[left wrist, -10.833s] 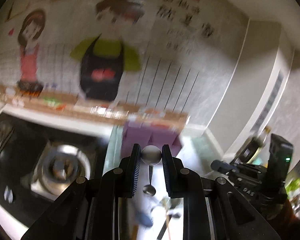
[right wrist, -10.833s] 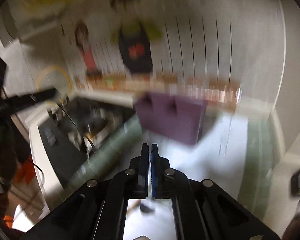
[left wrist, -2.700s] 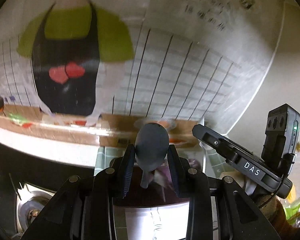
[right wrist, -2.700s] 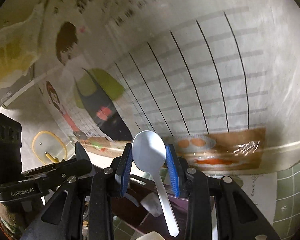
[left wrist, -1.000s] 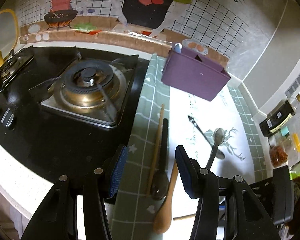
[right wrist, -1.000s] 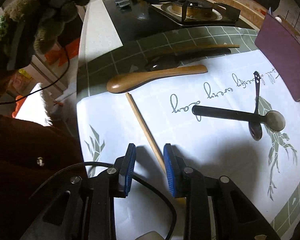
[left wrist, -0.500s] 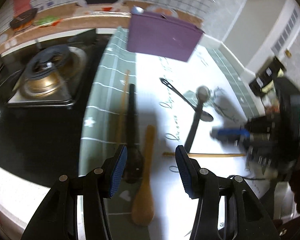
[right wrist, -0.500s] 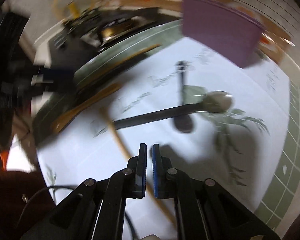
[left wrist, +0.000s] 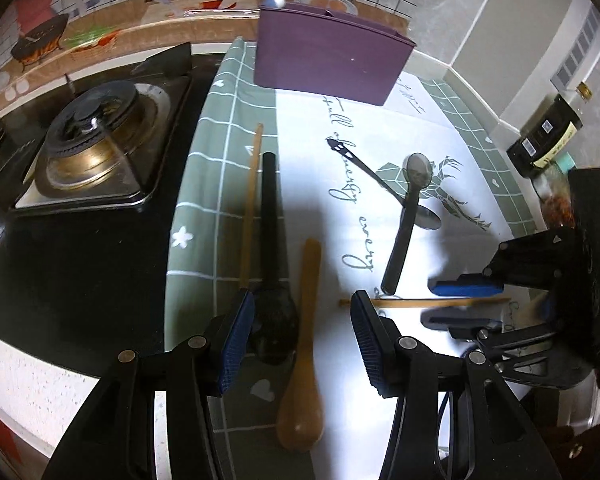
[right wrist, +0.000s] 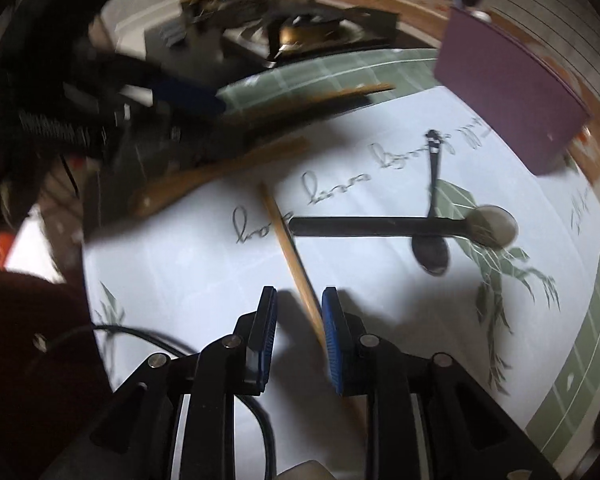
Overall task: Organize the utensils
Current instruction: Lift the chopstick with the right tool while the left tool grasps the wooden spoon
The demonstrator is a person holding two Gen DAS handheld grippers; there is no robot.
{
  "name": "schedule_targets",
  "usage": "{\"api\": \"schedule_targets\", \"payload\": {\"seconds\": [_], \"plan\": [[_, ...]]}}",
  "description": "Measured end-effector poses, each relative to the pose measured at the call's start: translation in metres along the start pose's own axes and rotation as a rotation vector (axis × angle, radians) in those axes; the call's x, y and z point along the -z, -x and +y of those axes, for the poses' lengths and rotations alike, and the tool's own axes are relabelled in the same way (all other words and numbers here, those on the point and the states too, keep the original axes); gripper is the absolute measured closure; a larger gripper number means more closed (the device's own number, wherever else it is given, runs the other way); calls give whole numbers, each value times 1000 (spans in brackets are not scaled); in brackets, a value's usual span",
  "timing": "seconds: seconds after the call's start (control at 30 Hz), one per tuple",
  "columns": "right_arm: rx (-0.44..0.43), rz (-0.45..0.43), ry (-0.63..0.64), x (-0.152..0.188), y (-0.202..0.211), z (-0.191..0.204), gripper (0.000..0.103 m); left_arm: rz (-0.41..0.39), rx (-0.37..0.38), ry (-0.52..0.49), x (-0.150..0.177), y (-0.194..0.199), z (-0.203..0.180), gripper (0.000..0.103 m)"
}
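- The left gripper [left wrist: 302,336] is held spread wide above the wooden spoon [left wrist: 303,344] and black ladle [left wrist: 271,256].
- The right gripper [right wrist: 298,328] is parted around the chopstick [right wrist: 296,264], apparently without touching it.
- The purple holder [left wrist: 332,60] is seen standing behind.

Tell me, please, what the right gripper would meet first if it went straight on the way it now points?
Most likely the wooden chopstick: it runs between the open fingers of the right gripper, lying on the white mat. Depth is unclear, so the mat might come first.
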State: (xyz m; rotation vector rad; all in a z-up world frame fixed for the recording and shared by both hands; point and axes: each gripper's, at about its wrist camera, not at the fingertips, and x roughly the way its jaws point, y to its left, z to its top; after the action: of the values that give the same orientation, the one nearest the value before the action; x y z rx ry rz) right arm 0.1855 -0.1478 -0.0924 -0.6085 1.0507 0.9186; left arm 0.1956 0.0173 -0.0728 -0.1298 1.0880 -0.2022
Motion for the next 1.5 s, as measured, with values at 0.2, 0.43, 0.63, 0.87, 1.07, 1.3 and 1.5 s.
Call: {"api": "schedule_targets", "payload": {"seconds": [0.2, 0.43, 0.63, 0.87, 1.07, 1.3, 1.5], "plan": [[71, -4, -11, -2, -1, -10, 97, 10, 6, 14, 4, -3, 6, 52], [87, -24, -315, 7, 11, -86, 97, 22, 27, 9, -2, -11, 2, 52], [62, -57, -438, 15, 12, -114, 95, 57, -30, -74, -10, -25, -15, 78], [41, -61, -427, 17, 11, -104, 93, 100, -40, -154, -25, -43, -34, 81], [104, -49, -382, 3, 4, -98, 84, 120, 27, -187, -25, -39, -39, 81], [126, -64, -320, -12, -5, -84, 89, 187, 24, -243, -23, -47, -45, 81], [101, -83, -400, -7, 3, -94, 98, 178, -41, -277, -31, -51, -48, 81]]}}
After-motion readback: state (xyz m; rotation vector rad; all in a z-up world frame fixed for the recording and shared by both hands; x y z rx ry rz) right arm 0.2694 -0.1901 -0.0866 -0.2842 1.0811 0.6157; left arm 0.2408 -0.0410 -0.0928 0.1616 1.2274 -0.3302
